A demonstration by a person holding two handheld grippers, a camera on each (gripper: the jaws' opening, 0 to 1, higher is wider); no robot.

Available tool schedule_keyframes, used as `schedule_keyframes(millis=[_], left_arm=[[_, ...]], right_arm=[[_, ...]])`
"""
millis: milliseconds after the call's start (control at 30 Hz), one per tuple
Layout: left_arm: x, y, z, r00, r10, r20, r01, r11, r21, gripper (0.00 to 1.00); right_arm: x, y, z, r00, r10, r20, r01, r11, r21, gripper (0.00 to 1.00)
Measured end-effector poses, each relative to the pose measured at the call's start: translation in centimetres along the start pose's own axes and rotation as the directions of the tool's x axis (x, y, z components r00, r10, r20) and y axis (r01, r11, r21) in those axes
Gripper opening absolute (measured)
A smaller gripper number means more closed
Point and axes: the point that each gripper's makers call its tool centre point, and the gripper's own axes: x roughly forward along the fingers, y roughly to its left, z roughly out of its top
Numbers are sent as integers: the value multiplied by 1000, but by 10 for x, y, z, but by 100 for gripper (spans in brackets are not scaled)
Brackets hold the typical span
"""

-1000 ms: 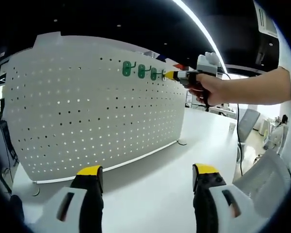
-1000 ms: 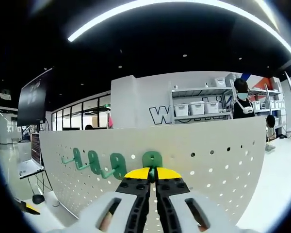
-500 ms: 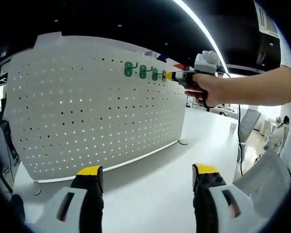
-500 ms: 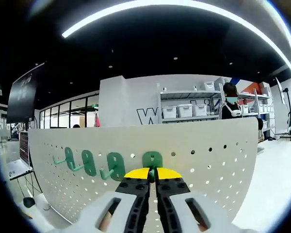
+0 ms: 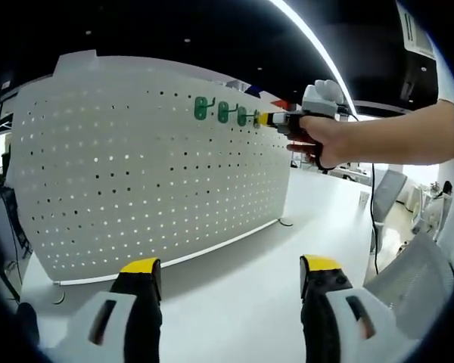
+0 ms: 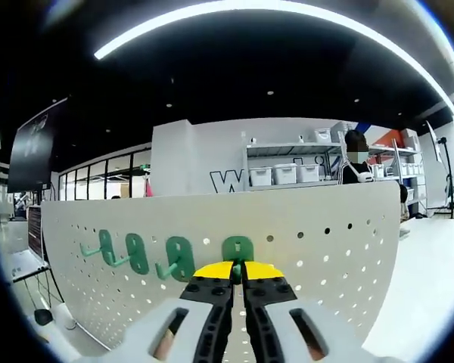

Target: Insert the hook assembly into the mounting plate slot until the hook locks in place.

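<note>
Pinching the green hook [image 6: 237,248] against the pegboard [image 6: 318,227], the right gripper [image 6: 238,270] (left gripper [image 5: 227,272] spread wide).

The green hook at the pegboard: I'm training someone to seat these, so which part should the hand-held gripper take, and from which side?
Best by its protruding prong, approaching square to the white pegboard's face. The green hook's flat oval backplate lies against the board, leaving only the prong free, where the right hand-held gripper is shut on it now.

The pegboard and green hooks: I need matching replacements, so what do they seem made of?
Pegboard: probably painted sheet metal, matte white, thin, evenly punched holes; plastic is possible. Green hooks: likely moulded plastic, uniform colour, rounded plates, faint sheen. The right gripper is clamping one.
</note>
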Motion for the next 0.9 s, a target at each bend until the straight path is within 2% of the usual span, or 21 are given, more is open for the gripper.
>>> schedule_keyframes(millis=[300, 433, 533, 667, 900], left_arm=[[0, 0, 1, 1000, -1, 4, 1, 1000, -1, 77], [0, 0, 1, 1000, -1, 6, 1, 1000, -1, 77], [0, 0, 3, 1000, -3, 10, 3, 1000, 1, 77], [0, -1, 5, 1000, -5, 13, 5, 1000, 5, 77], [-1, 0, 8, 1000, -3, 20, 3, 1000, 13, 77]], right_arm=[[-2, 0, 0, 1000, 15, 2, -15, 1000, 9, 2], [-6, 2, -4, 999, 33, -6, -33, 999, 20, 14], [-13, 10, -11, 997, 76, -21, -76, 997, -29, 19], [-20, 12, -17, 995, 92, -28, -93, 995, -42, 33], [-31, 19, -24, 988, 154, -28, -155, 988, -7, 50]])
